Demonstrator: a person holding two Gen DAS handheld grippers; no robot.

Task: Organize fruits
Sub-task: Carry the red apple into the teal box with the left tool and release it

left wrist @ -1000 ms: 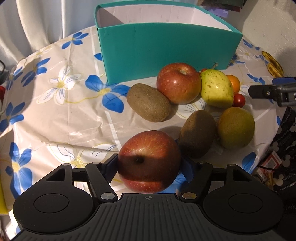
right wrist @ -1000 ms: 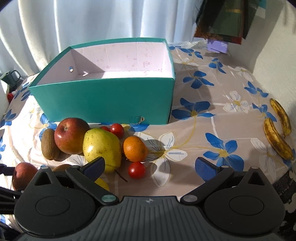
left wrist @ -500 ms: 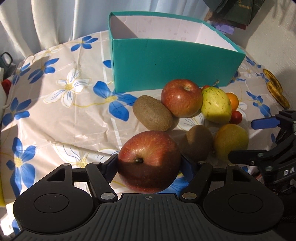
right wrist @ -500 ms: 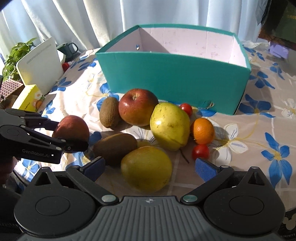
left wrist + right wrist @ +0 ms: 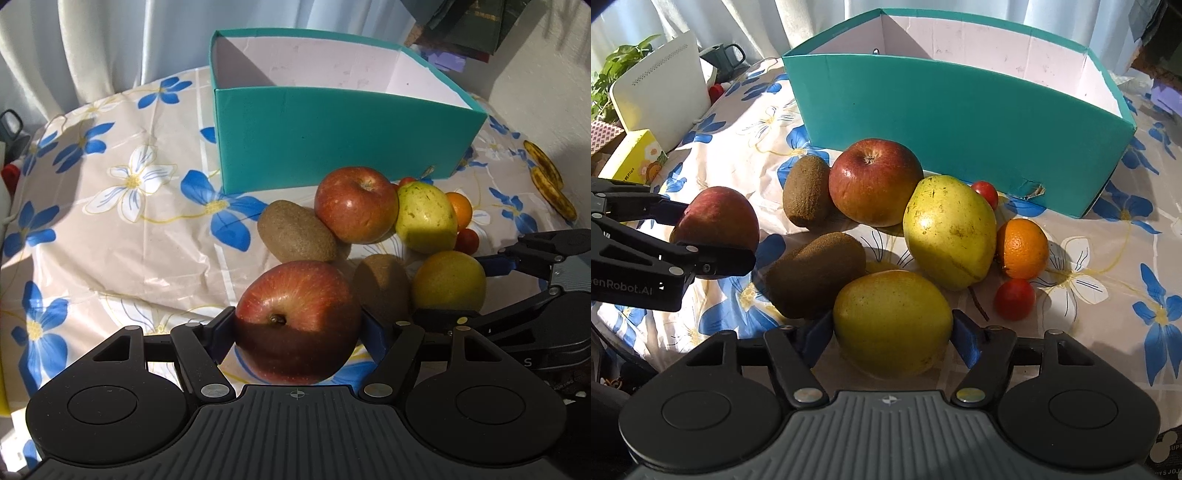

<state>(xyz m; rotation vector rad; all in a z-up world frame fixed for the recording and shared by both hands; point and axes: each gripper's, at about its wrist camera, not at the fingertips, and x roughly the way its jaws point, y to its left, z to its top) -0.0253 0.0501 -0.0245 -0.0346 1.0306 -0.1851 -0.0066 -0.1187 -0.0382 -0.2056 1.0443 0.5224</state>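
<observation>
My left gripper [image 5: 299, 326] is shut on a red apple [image 5: 299, 317], held just above the flowered tablecloth. In the right wrist view that apple [image 5: 716, 221] hangs at the left. My right gripper [image 5: 892, 330] is closing on a round yellow fruit [image 5: 892, 325], and its blue pads touch both sides of it. A teal box [image 5: 960, 107] with a white inside stands open behind the pile. In front of it lie a second red apple [image 5: 875, 182], two kiwis [image 5: 807, 190] [image 5: 816, 275], a yellow-green pear [image 5: 949, 232], an orange [image 5: 1021, 247] and two cherry tomatoes [image 5: 1014, 299].
Two spotted bananas [image 5: 550, 181] lie near the table's right edge by the wall. At the left edge stand a white device [image 5: 661, 99], a yellow carton [image 5: 635, 162] and a dark mug [image 5: 722, 59]. Curtains hang behind the table.
The right gripper has swung in over the fruit pile and lowered, and its jaws have narrowed from wide apart onto the round yellow fruit. The left gripper still holds the apple.
</observation>
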